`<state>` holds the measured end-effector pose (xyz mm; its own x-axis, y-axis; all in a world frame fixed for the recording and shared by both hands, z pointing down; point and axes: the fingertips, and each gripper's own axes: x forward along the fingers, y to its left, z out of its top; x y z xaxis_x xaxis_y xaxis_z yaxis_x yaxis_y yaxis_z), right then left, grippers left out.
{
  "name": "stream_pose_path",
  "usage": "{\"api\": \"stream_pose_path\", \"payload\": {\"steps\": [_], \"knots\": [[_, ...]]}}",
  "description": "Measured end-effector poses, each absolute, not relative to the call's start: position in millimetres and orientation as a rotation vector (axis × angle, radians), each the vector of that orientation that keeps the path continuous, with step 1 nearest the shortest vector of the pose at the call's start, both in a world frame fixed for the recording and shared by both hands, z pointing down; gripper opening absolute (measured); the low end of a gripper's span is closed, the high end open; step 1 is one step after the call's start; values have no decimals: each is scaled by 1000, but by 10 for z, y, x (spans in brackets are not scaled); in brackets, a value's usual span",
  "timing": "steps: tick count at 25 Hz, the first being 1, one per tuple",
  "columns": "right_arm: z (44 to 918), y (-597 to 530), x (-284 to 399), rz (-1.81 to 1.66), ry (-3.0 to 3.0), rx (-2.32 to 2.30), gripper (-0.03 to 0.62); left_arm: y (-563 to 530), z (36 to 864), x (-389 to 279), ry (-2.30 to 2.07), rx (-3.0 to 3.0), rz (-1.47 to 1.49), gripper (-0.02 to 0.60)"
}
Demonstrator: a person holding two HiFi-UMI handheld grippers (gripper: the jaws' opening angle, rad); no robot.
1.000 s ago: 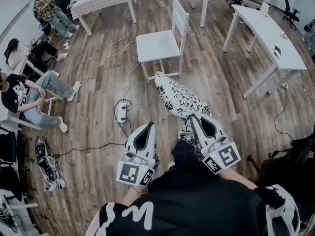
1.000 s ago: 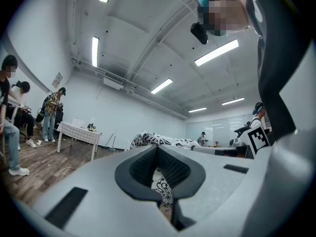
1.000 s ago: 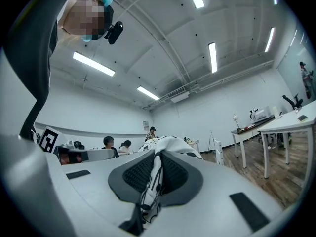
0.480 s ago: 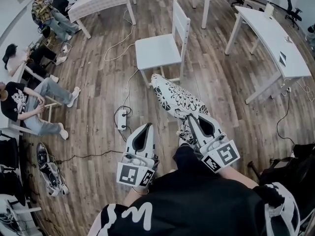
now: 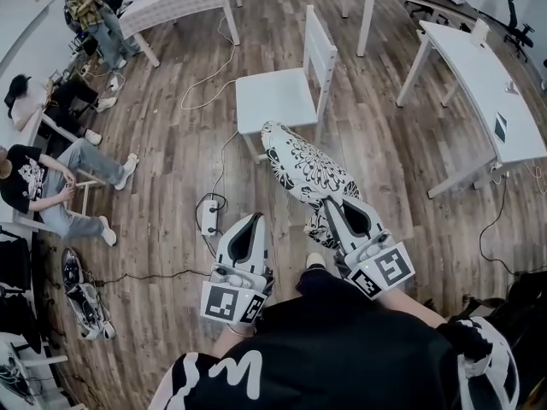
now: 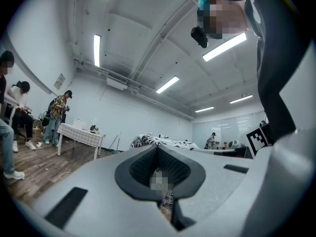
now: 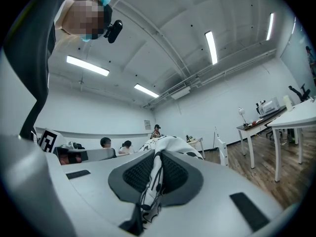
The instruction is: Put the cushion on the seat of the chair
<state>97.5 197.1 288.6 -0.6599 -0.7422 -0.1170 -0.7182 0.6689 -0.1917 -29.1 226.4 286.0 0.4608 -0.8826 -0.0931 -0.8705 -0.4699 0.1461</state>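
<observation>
The right gripper [image 7: 157, 154] has its textured black pads clamped on a thin fold of the cushion [image 7: 150, 191], a soft fabric with a black-and-white floral print. In the head view the plump, oblong cushion [image 5: 308, 169] stretches from the right gripper [image 5: 333, 202] up to frame centre, ending near the flat seat of the white slatted chair [image 5: 278, 96]. Lower centre, the left gripper [image 5: 255, 219] is closed and empty above the wood-plank floor [image 5: 171, 161].

Black top [image 5: 342, 348] — white lettering [image 5: 235, 374], grey left gripper [image 5: 254, 217], right gripper [image 5: 332, 202], marker cubes [image 5: 227, 302]
</observation>
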Motion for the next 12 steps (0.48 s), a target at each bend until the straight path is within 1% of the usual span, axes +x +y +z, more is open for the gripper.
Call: {"api": "stream_pose_path", "payload": {"steps": [12], "knots": [[2886,1235,1156,-222,2735,-1129,32,1565,2801,-41,-1629,2574,-271,3]]}}
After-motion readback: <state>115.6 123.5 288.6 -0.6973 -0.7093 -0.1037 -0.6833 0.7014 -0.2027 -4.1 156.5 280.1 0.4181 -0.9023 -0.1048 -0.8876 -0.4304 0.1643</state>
